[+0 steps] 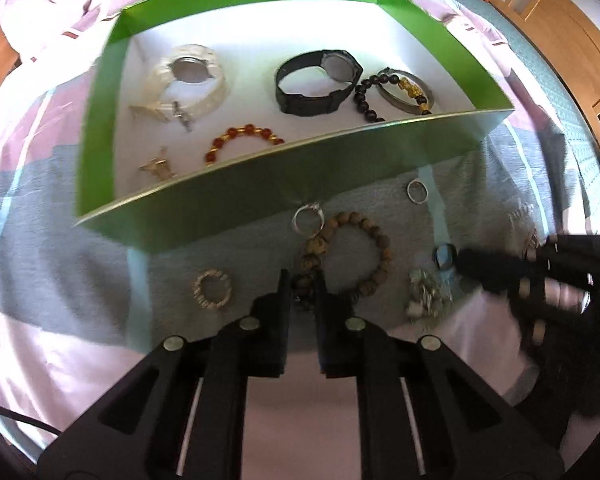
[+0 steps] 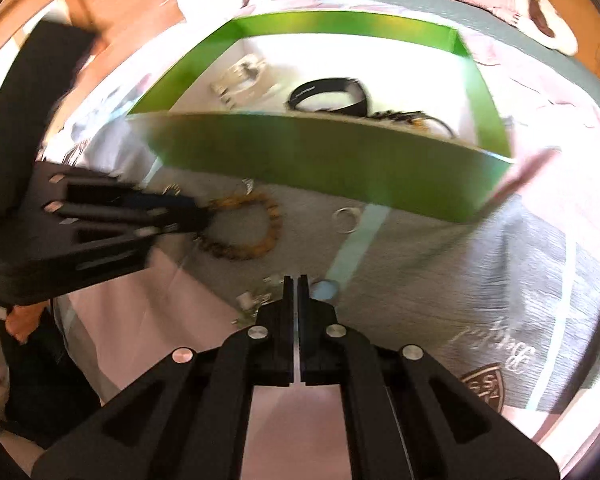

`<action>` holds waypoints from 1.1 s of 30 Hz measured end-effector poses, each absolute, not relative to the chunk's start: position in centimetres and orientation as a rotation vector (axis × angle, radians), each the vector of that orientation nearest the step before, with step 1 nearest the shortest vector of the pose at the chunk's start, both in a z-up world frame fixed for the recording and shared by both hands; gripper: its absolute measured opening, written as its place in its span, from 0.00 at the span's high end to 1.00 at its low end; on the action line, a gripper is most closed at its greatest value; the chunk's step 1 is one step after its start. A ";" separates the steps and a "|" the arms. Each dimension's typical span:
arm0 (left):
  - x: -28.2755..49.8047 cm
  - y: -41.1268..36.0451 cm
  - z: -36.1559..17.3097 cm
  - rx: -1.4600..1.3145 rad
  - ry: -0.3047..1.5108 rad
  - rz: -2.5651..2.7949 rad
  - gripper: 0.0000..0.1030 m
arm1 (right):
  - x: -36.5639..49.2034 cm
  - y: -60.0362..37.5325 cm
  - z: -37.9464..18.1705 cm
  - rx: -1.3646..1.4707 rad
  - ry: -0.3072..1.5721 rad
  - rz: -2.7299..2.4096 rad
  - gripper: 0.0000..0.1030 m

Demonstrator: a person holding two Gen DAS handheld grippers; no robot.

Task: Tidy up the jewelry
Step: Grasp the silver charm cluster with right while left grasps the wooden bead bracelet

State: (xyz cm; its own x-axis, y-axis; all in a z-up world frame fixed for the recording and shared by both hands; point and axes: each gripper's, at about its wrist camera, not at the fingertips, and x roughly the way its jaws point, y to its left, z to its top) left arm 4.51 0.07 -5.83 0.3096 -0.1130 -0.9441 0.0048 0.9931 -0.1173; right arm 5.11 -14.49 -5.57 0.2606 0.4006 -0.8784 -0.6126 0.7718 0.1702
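A green box (image 1: 284,184) with a white floor lies on the bed and holds a clear watch (image 1: 188,80), a black watch (image 1: 320,80), a black bead bracelet (image 1: 366,96), a red bead bracelet (image 1: 240,140) and a gold piece (image 1: 158,166). In front of it lie a brown bead bracelet (image 1: 364,256), two silver rings (image 1: 308,218), a gold ring (image 1: 213,290), a blue stone (image 1: 444,258) and a silver cluster (image 1: 426,296). My left gripper (image 1: 303,280) is shut on the brown bracelet's near edge. My right gripper (image 2: 297,282) is shut beside the blue stone (image 2: 325,290); nothing shows between its fingers.
The bed cover (image 1: 80,264) has grey, pink and white panels. Wooden furniture (image 1: 556,28) stands at the right. Crumpled pink bedding (image 1: 52,12) lies behind the box. The left gripper also shows in the right wrist view (image 2: 204,216), by the brown bracelet (image 2: 252,228).
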 end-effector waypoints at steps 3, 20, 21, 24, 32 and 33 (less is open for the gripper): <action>3.2 1.0 -5.1 -0.107 1.247 -0.084 0.89 | 5.4 -15.2 -5.2 -0.205 1.110 0.683 0.89; 3.6 0.3 -7.5 -0.083 1.277 -0.018 0.70 | 3.0 -10.0 -8.4 -0.427 1.110 0.757 0.59; 3.8 -0.1 -7.6 -0.082 1.277 -0.019 0.70 | 3.0 -10.0 -8.4 -0.425 1.108 0.757 0.63; 3.8 -0.2 -7.6 -0.084 1.275 -0.018 0.70 | 3.5 -10.0 -8.5 -0.397 1.118 0.755 0.68; 3.9 -1.1 -7.1 -0.076 1.244 -0.005 0.89 | 3.1 -10.4 -8.0 -0.373 1.111 0.749 0.69; 3.8 -1.0 -6.9 -0.075 1.237 -0.003 0.89 | 3.2 -10.7 -7.8 -0.370 1.110 0.748 0.69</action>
